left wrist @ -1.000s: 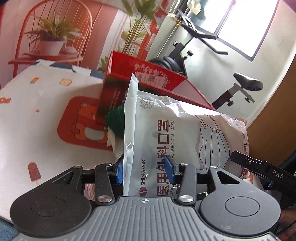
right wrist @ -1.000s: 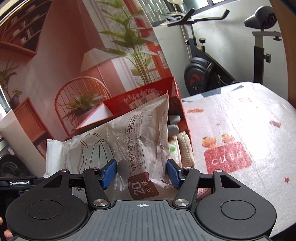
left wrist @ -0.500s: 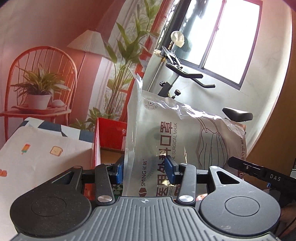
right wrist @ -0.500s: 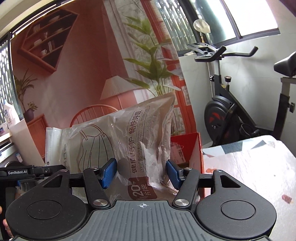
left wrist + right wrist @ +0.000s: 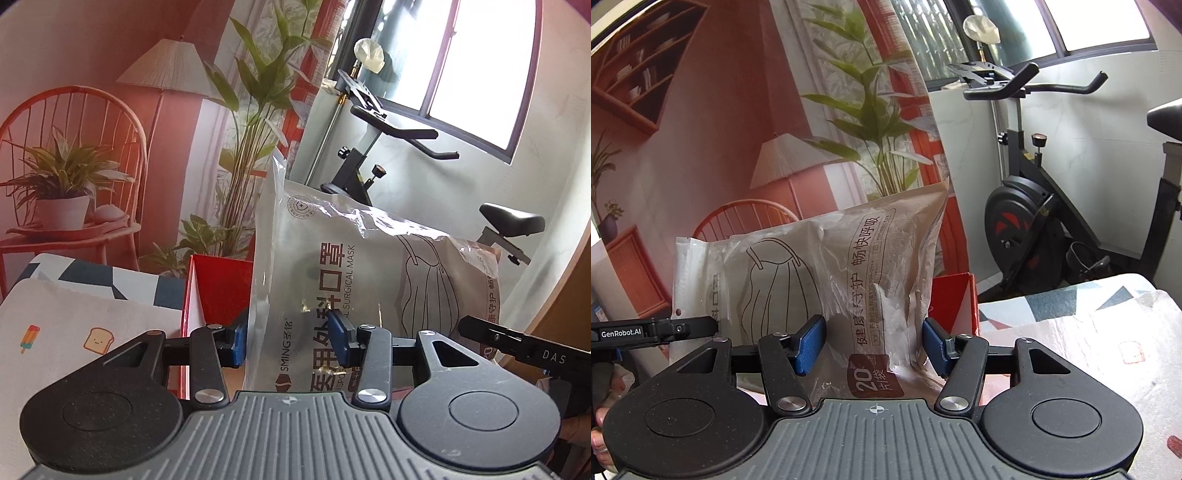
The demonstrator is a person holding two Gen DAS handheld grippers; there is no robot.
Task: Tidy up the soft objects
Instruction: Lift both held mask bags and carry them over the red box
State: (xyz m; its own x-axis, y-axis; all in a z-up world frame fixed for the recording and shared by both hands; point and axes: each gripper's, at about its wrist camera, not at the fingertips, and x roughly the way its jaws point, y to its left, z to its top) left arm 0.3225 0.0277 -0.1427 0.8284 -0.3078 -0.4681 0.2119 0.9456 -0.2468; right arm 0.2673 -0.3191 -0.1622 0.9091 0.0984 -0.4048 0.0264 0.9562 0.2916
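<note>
Above the red box, both grippers (left, right) had lifted the mask pack, jaws clamped on it, so stowing's still pending.

I have both grippers up and side by side, each pitched a little below level. My left black two-finger gripper with blue pads has its fingers pressed onto one end of the crinkled plastic pack of surgical masks. My right black gripper with blue pads clamps the other end of that pack, fingers partly parted around its bulk. In the right wrist view a bit of my hand shows at the lower left edge.
</note>
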